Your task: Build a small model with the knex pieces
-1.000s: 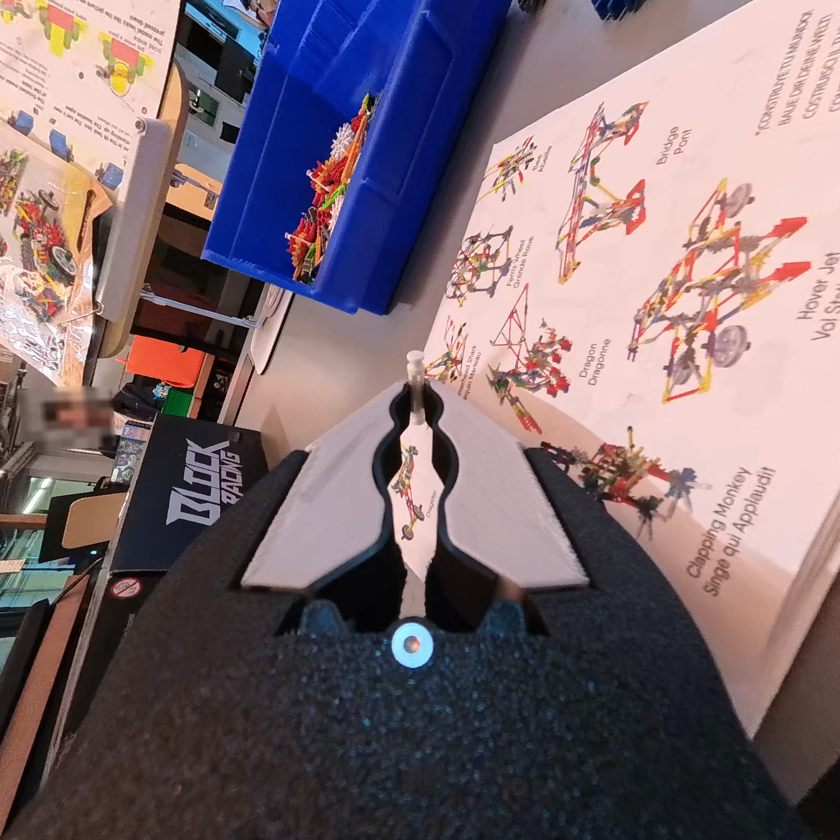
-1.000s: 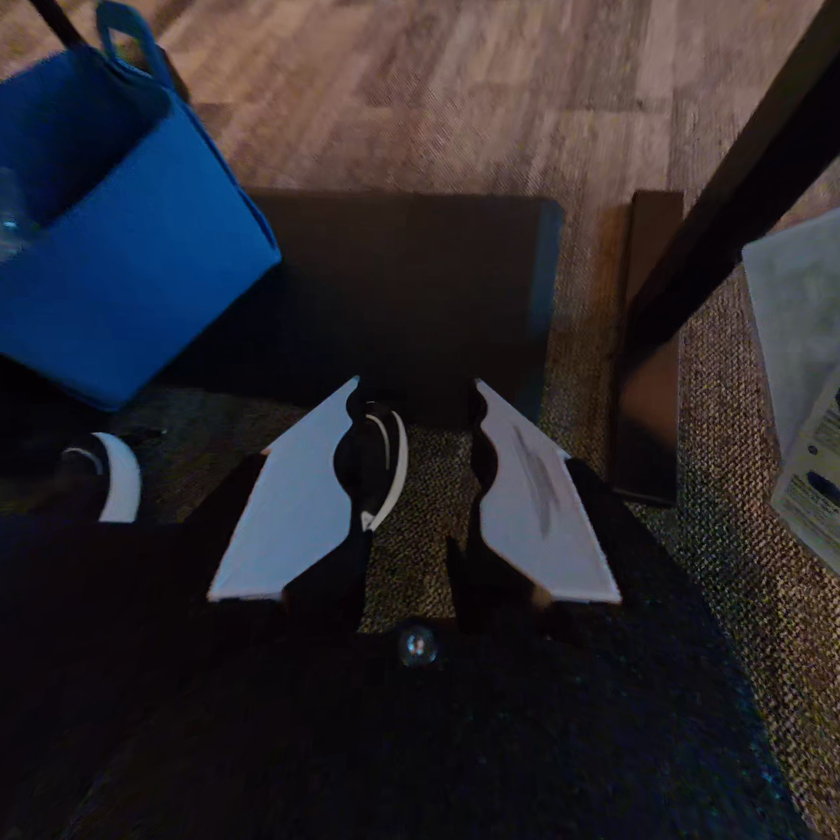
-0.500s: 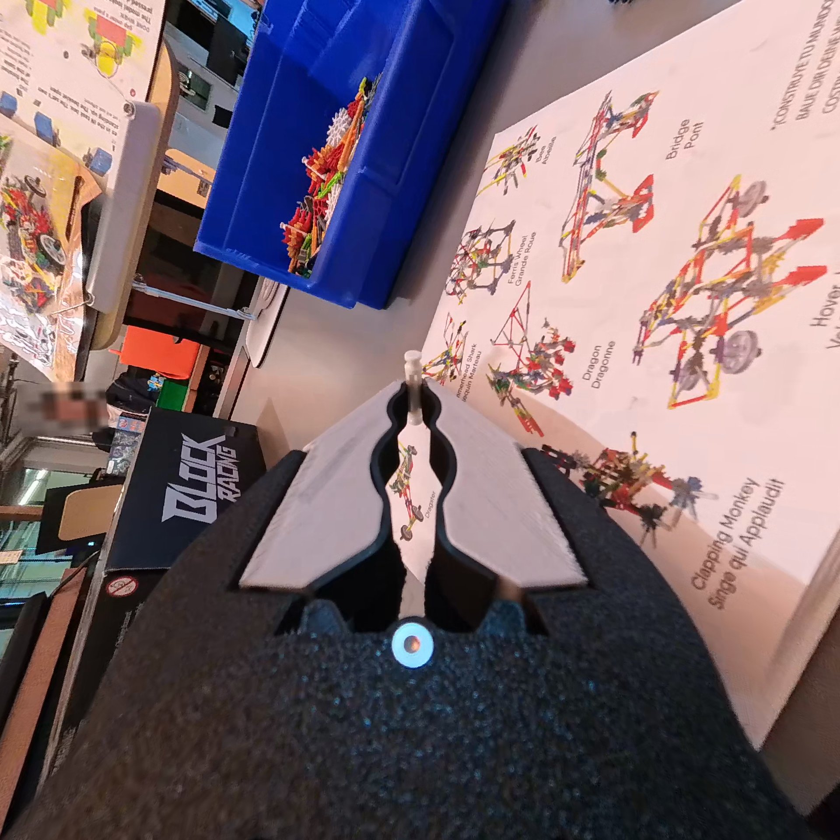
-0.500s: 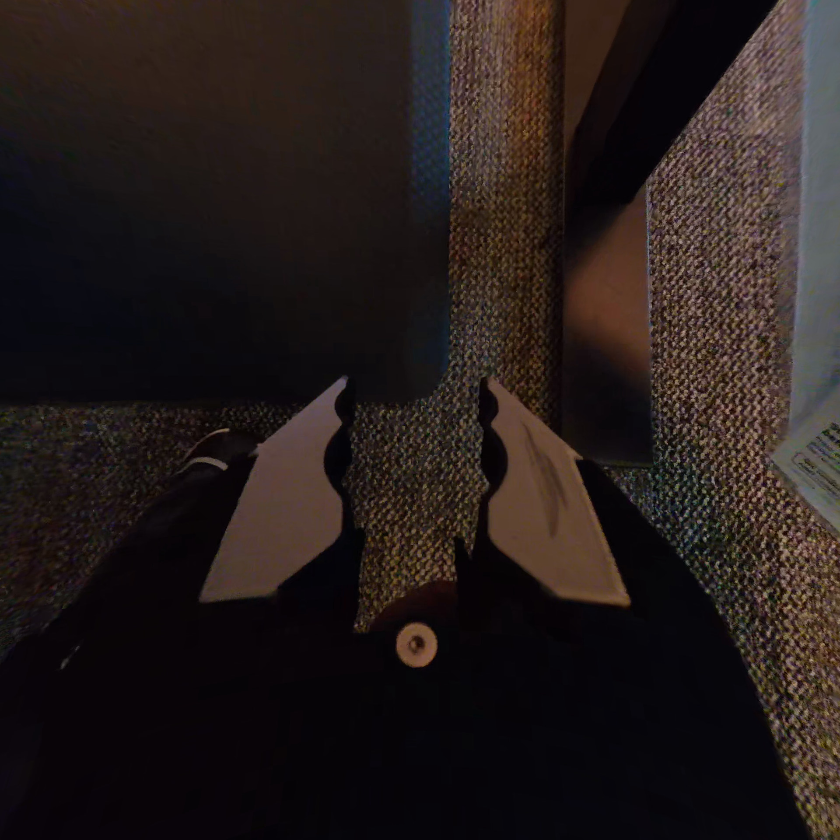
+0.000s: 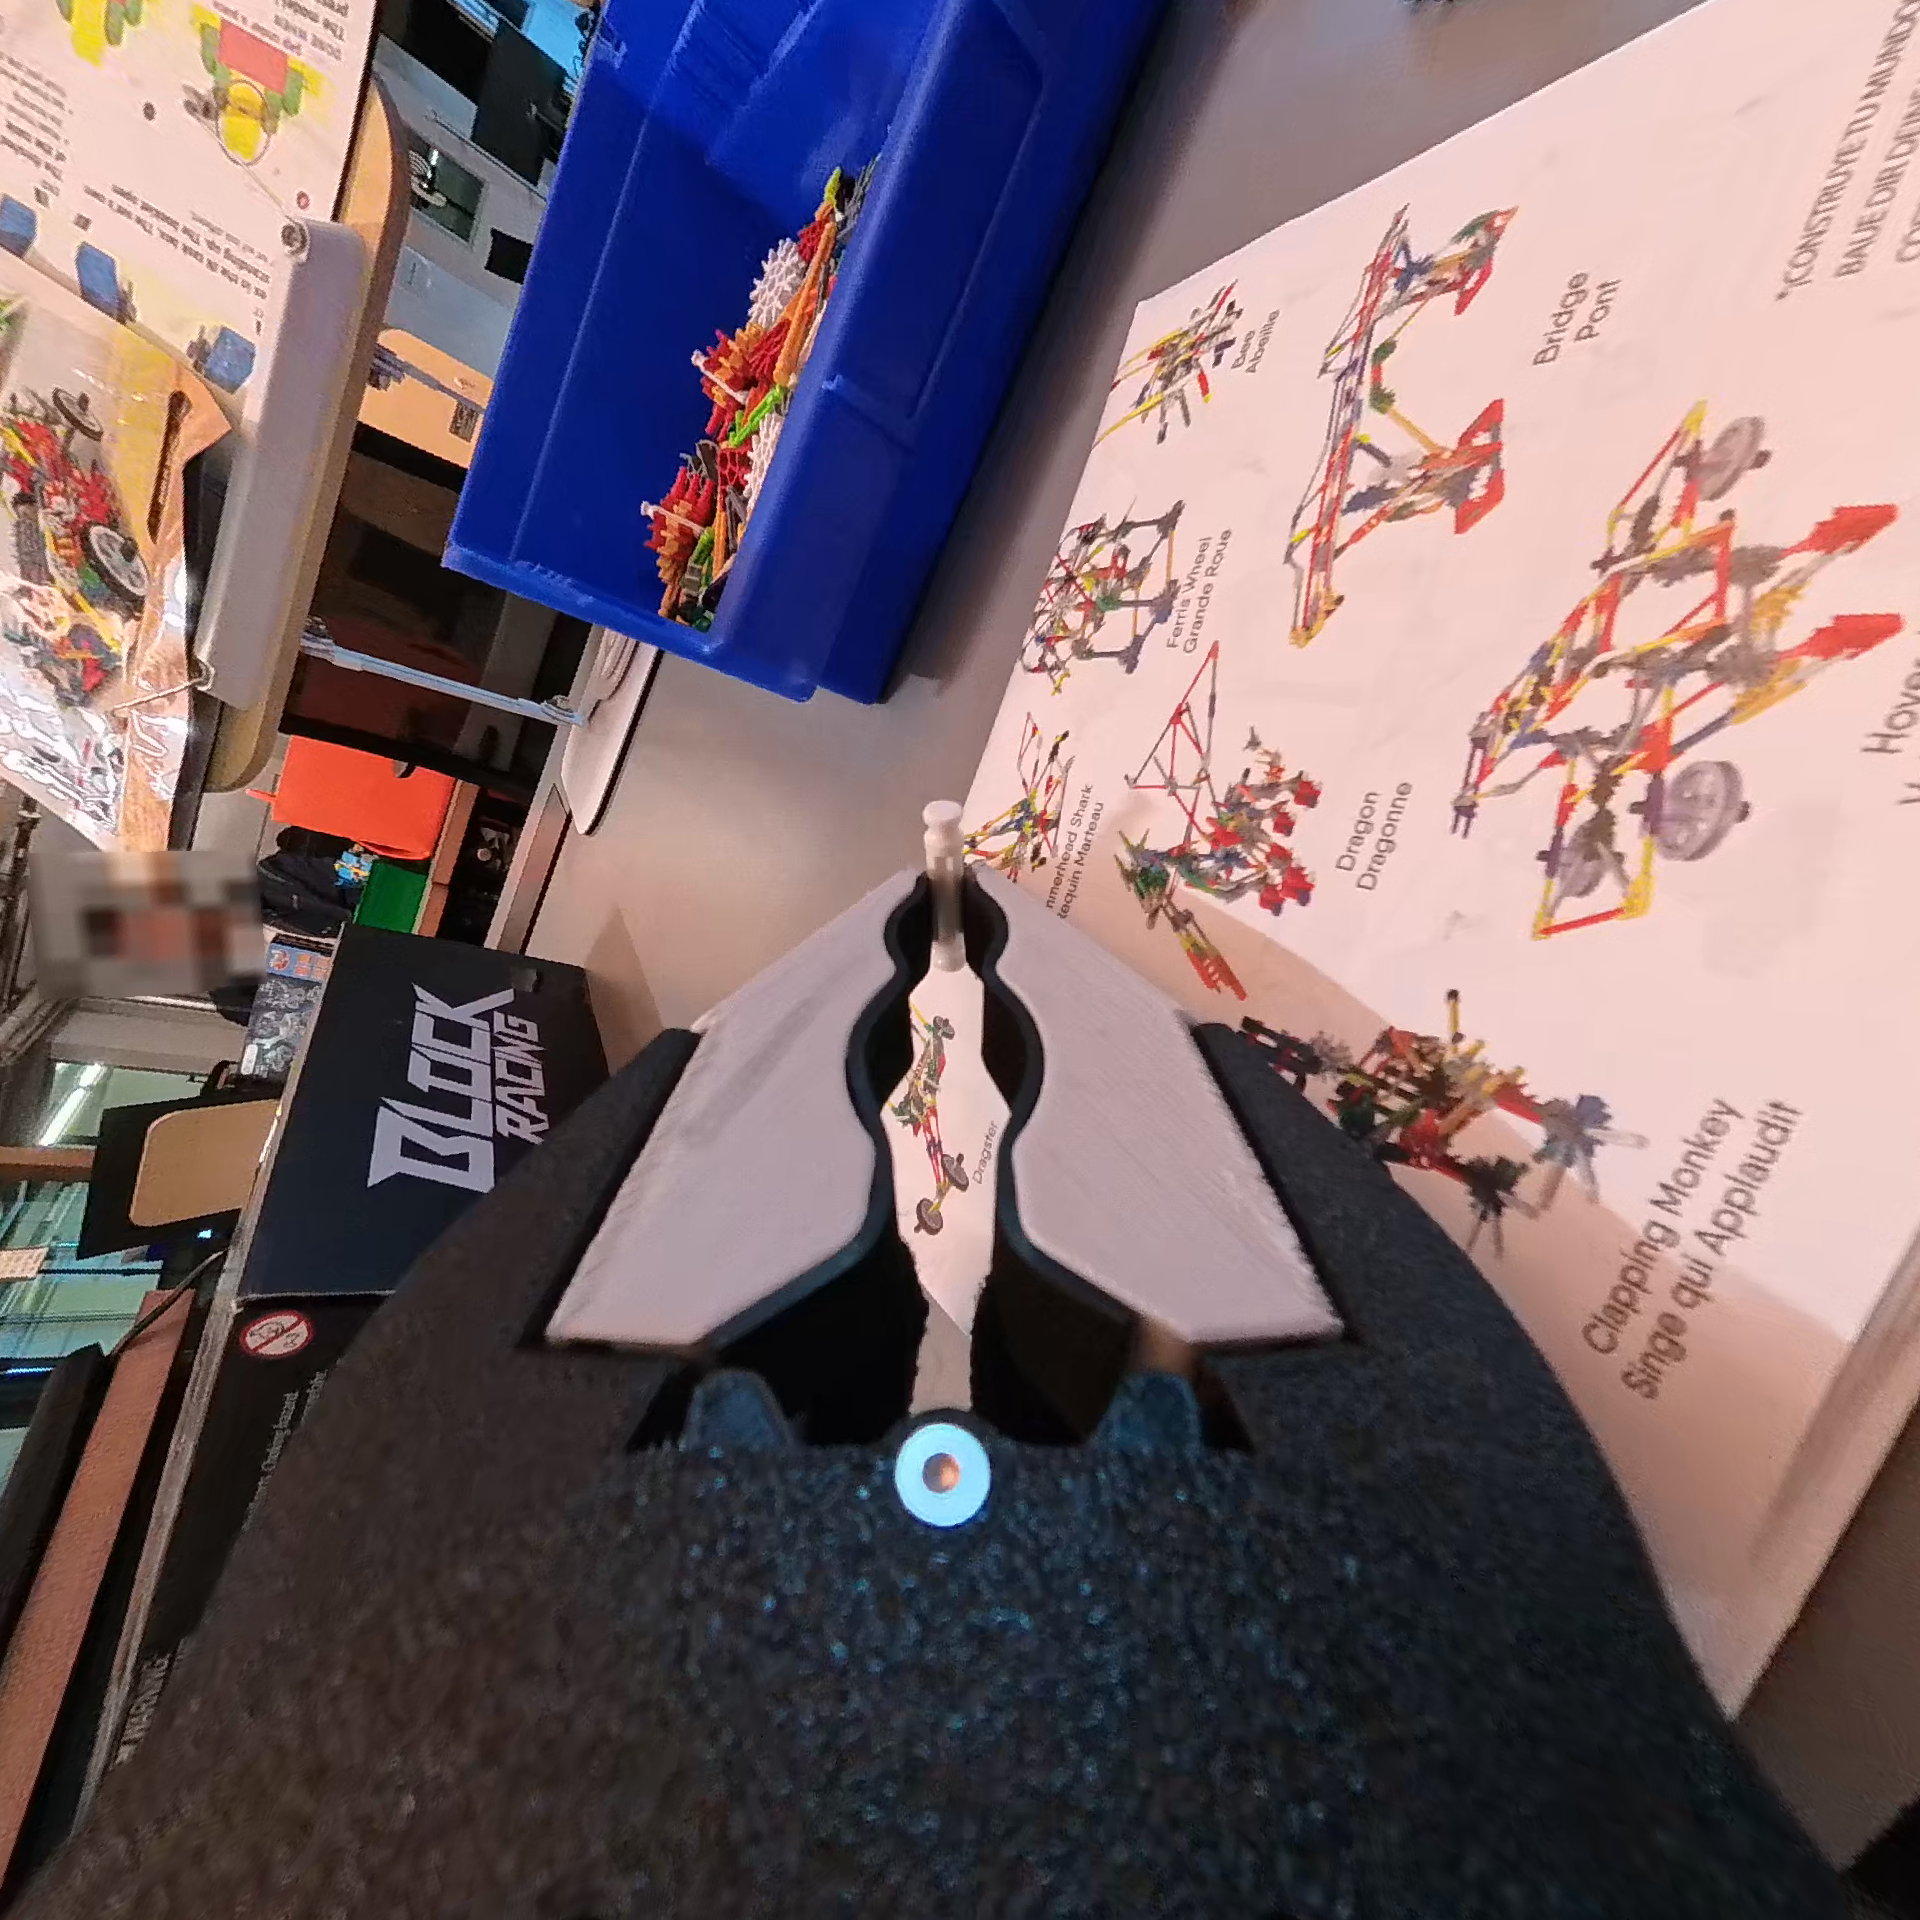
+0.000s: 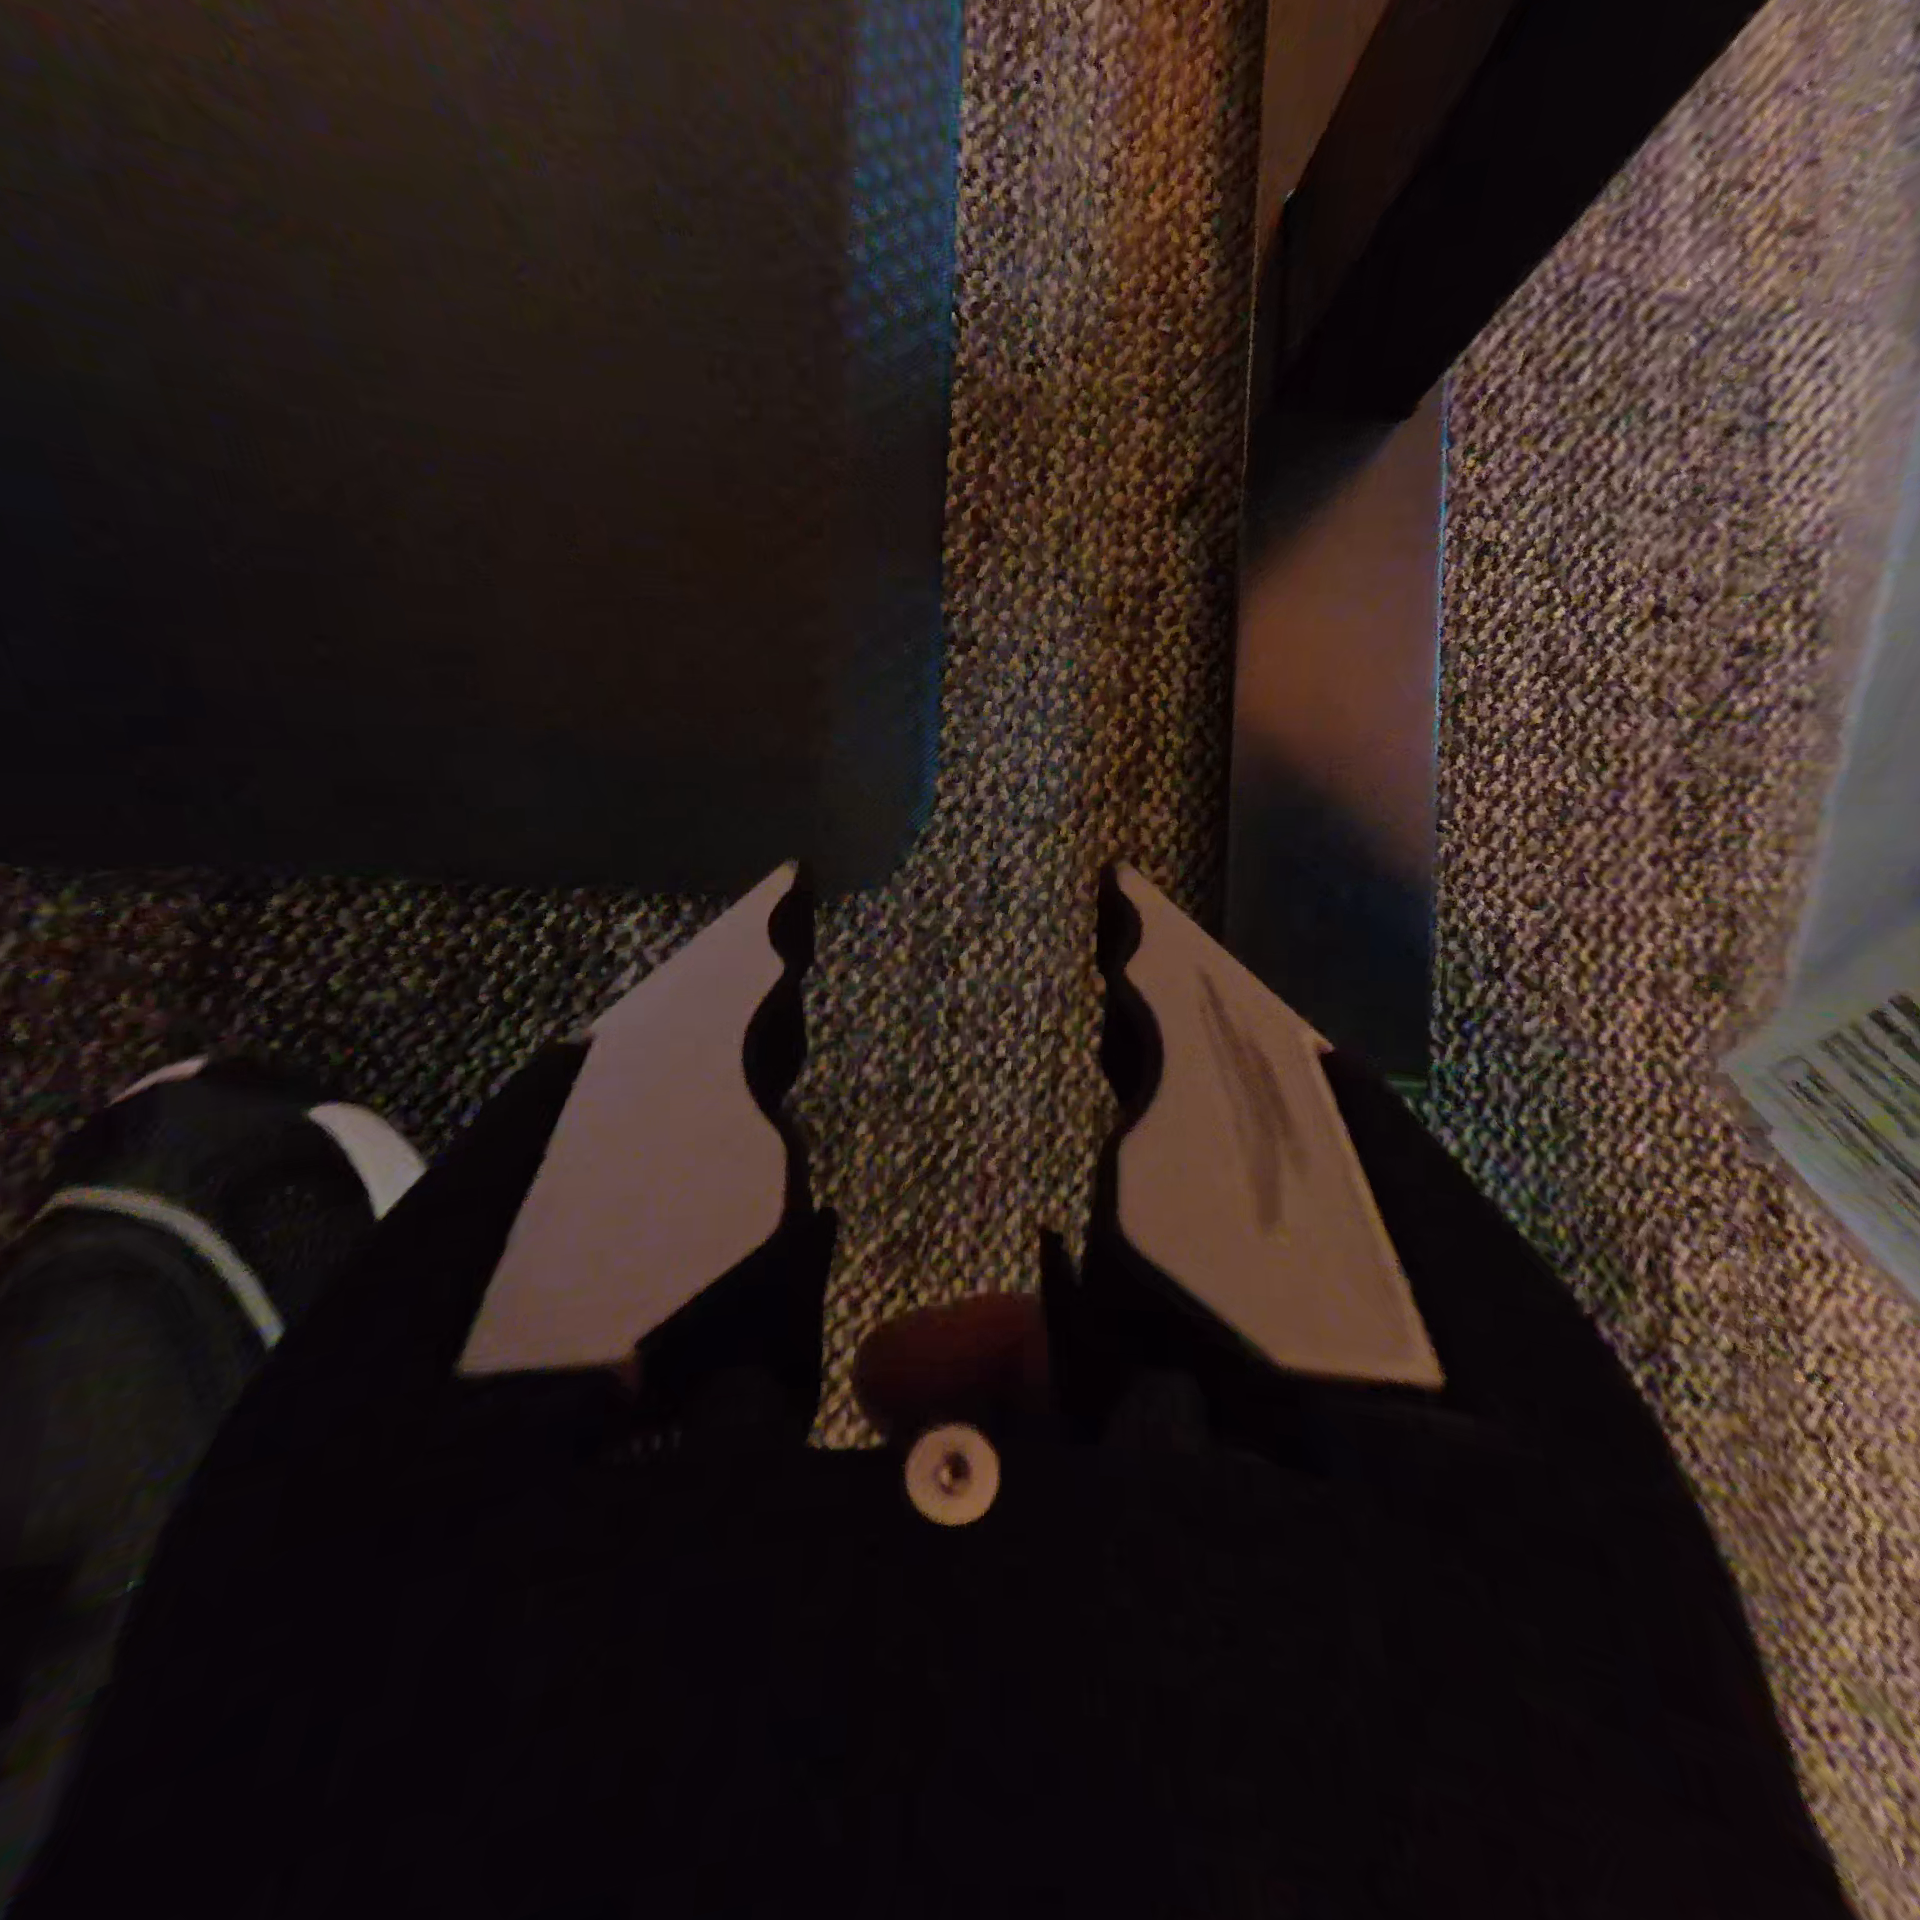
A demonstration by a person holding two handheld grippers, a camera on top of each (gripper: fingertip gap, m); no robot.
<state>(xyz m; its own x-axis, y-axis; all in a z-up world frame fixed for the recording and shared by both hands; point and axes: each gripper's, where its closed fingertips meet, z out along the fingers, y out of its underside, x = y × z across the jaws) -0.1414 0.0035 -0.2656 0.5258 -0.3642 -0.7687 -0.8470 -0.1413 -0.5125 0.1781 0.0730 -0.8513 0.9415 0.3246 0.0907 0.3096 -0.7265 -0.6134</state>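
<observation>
My left gripper (image 5: pixel 943 896) is shut on a short white rod (image 5: pixel 941 844) that sticks out past the fingertips. It hangs over the near corner of a large printed sheet of coloured model pictures (image 5: pixel 1507 644) on a grey table (image 5: pixel 790 769). A blue bin (image 5: pixel 790 343) of several coloured rods and connectors stands beyond it to the left. My right gripper (image 6: pixel 951 894) is open and empty, pointing down at speckled carpet (image 6: pixel 1049 665) in dim light, below the table.
A dark flat box (image 6: pixel 457 436) lies on the carpet left of the right gripper, a dark table leg (image 6: pixel 1340 582) to its right, a shoe (image 6: pixel 197 1184) at lower left. A black printed box (image 5: pixel 416 1112) and a stand with picture sheets (image 5: pixel 135 343) sit left of the table.
The right gripper swung down from a view of a blue bag and wood floor to close over the carpet, then came a little lower. The left gripper barely moved, still holding the rod.
</observation>
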